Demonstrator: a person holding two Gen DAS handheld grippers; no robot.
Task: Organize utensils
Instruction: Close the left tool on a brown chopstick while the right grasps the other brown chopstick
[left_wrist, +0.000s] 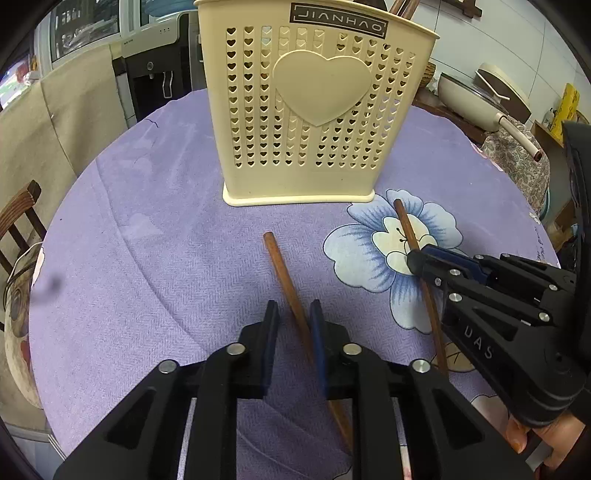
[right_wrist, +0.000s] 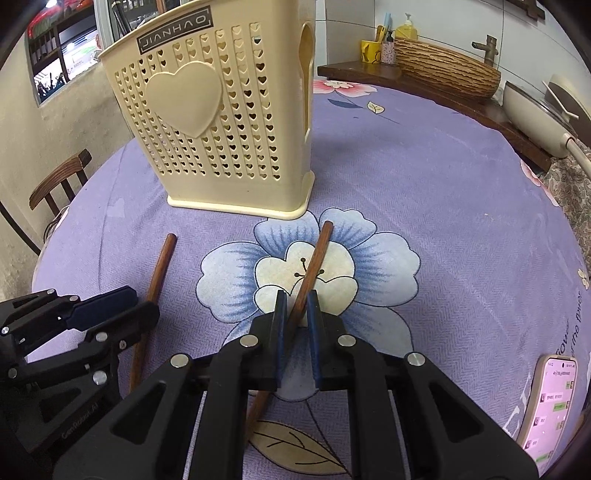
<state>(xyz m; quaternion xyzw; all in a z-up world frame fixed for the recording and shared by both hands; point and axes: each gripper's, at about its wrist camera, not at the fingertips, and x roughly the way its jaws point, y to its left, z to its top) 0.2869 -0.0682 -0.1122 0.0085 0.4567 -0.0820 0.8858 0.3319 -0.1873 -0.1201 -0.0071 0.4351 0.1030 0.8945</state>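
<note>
Both tongs, left (left_wrist: 293, 314) and right (right_wrist: 296, 306), straddle one chopstick (left_wrist: 286, 280) each (right_wrist: 314, 266), parted, not clamping.

Left gripper (left_wrist: 293, 308) held low and pointed forward, jaws parted by a narrow gap, blue-padded fingers (left_wrist: 317, 332) straddling a chopstick (left_wrist: 288, 280) without clear contact on the left side. Right gripper (right_wrist: 296, 301) likewise low and level, jaws narrowly apart around the second chopstick (right_wrist: 314, 264), pads close to it on both sides. Seen from the left wrist, right gripper angled in from the right, fingertips of a bare hand (left_wrist: 543, 435) showing beneath its body.
</note>
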